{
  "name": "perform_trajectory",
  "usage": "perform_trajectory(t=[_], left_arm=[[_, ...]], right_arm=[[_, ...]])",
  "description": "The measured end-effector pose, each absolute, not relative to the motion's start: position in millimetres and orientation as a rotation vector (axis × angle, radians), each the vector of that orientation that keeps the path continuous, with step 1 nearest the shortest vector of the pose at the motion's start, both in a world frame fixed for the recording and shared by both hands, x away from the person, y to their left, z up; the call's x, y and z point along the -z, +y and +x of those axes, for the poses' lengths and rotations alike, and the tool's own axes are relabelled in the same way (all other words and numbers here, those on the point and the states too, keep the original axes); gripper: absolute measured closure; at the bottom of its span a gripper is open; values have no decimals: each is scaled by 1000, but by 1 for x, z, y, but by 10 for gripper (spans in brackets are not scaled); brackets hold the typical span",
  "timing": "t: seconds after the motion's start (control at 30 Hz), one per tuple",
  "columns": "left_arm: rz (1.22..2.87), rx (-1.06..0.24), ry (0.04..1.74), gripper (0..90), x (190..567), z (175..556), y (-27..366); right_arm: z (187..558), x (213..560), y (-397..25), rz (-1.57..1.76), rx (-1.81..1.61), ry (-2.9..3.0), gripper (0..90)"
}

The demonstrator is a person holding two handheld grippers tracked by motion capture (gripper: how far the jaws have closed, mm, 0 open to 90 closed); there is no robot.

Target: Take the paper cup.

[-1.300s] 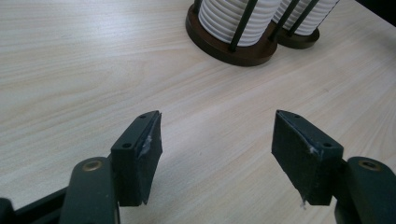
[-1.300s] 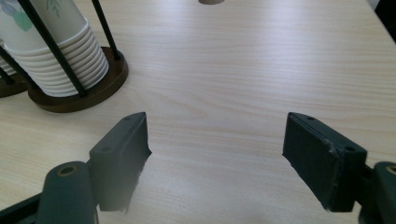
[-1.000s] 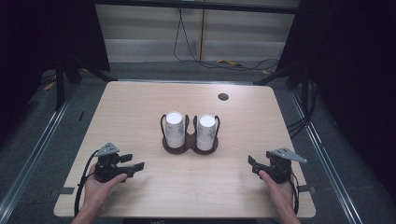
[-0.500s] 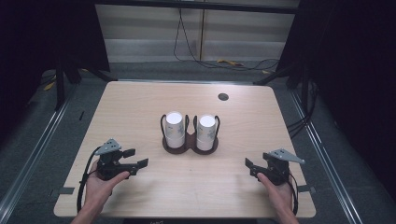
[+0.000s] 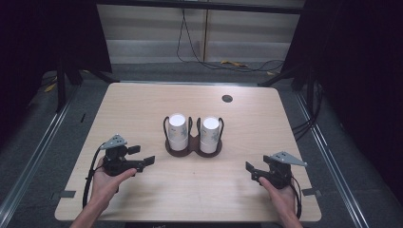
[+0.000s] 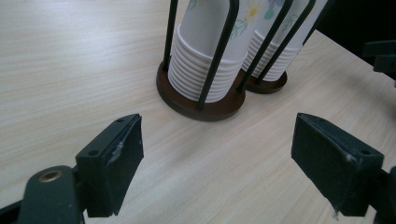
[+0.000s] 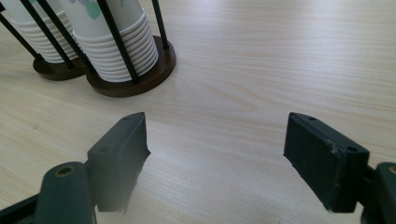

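High view places the cup holder (image 5: pixel 193 142) at bench (image 5: pixel 142 104) centre, two cup stacks (image 5: pixel 177 133) upright inside its wire loops. Left gripper (image 5: pixel 140 161) sits at eight o'clock from the holder, right gripper (image 5: pixel 251 170) at four o'clock, both well apart from it, each held by a hand (image 5: pixel 107 183). Fingers of both are released, spread wide with nothing between them. Left gripper view alone reveals stacked cup rims (image 6: pixel 201 74) and flower print; stack tops are cut off. Right gripper view shows the brown base (image 7: pixel 140 81) resting flat; one finger (image 7: pixel 119 158) is blurred. Small dark disc (image 5: pixel 227 99) at one o'clock is hard to make out.
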State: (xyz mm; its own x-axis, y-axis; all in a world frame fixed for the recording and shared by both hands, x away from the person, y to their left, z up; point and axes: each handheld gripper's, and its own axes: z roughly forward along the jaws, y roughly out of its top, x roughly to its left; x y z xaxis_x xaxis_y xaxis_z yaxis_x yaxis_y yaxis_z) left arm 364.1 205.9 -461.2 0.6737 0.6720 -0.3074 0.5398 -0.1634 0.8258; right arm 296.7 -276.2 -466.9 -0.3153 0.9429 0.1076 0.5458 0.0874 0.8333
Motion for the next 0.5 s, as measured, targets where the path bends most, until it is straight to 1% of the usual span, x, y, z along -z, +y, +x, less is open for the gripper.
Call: perform_trajectory(t=[0.13,0.2,0.33,0.37,0.5], left_arm=[[1817,-178,938,164,454,368,203],[1825,-190,932,192,452,368,202],[1809,-199,902,197,442,374,196],[1824,-217,878,233,437,375,193],[1840,-233,842,234,428,379,187]], right_arm=[[297,467,-274,1452,-1130,1926,216],[297,467,-273,1450,-1131,1927,216],[297,467,-272,1437,-1138,1937,217],[297,467,-272,1432,-1138,1942,217],[296,467,-270,1424,-1135,1949,217]])
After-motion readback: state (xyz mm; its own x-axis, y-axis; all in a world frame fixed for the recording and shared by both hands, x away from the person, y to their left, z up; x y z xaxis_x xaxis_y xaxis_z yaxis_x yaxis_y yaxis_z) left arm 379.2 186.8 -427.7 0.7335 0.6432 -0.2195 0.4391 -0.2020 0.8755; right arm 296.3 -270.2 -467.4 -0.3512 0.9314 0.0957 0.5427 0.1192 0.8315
